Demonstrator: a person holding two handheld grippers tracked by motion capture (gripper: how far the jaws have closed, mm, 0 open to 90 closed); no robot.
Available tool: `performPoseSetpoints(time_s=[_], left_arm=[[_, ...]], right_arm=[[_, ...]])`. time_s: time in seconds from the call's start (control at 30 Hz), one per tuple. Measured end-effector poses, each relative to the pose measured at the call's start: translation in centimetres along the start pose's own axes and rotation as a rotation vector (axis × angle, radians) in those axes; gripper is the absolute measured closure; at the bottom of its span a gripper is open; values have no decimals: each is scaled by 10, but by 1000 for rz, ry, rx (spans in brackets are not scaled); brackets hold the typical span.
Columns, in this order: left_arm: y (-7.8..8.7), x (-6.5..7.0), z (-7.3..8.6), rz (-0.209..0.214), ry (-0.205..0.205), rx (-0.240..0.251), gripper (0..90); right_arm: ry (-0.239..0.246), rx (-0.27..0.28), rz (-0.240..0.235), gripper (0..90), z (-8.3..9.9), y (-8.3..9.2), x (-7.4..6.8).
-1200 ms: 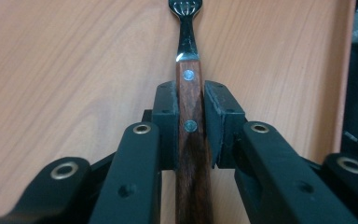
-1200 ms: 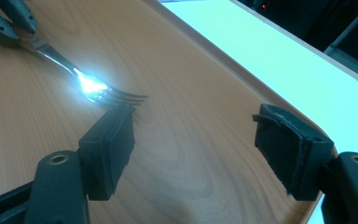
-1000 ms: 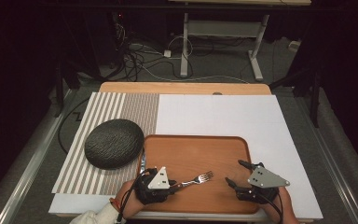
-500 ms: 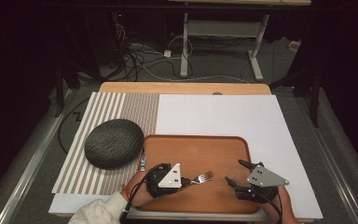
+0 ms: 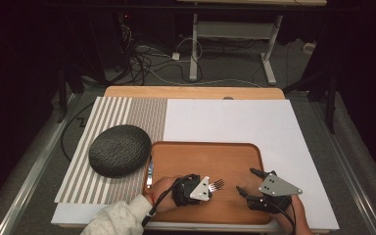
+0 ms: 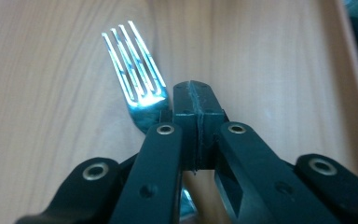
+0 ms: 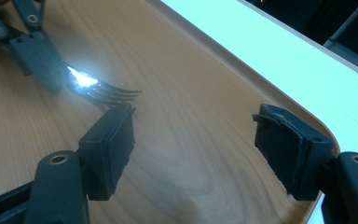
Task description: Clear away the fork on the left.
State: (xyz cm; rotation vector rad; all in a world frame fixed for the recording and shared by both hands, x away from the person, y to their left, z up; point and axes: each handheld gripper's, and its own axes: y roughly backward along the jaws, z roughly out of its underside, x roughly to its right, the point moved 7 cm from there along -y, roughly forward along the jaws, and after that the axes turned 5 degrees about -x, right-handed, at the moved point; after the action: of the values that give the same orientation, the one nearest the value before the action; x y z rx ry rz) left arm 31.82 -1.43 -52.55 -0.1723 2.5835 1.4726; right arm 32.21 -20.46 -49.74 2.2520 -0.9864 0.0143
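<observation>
While over the wooden tray (image 5: 235, 152), left tool (image 5: 209, 186) clamped on fork (image 6: 135, 74), right tool (image 5: 245, 182) agape, empty.

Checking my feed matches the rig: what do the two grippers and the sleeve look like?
Both grippers are black, with hinged link arms on silver rivets and blocky black pads. The left gripper and right gripper each carry a grey three-cornered plate and trail a black cable. The left arm wears a light grey sleeve.

Lab-like recording room, dark surround, floor cables (image 5: 149, 58), bench legs (image 5: 194, 46), covered table (image 5: 225, 115)
</observation>
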Motion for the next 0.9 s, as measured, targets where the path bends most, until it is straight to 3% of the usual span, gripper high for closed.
performPoseSetpoints(time_s=[0.2, 0.5, 0.9], left_arm=[[6, -9, 13, -45, 16, -40, 868], [20, -23, 42, -99, 85, -68, 868], [39, -32, 80, -141, 171, -89, 868]], right_arm=[[-1, -3, 3, 290, 1, 1, 1], [9, -1, -3, 290, 0, 0, -1], [24, -5, -11, 290, -2, 0, -7]])
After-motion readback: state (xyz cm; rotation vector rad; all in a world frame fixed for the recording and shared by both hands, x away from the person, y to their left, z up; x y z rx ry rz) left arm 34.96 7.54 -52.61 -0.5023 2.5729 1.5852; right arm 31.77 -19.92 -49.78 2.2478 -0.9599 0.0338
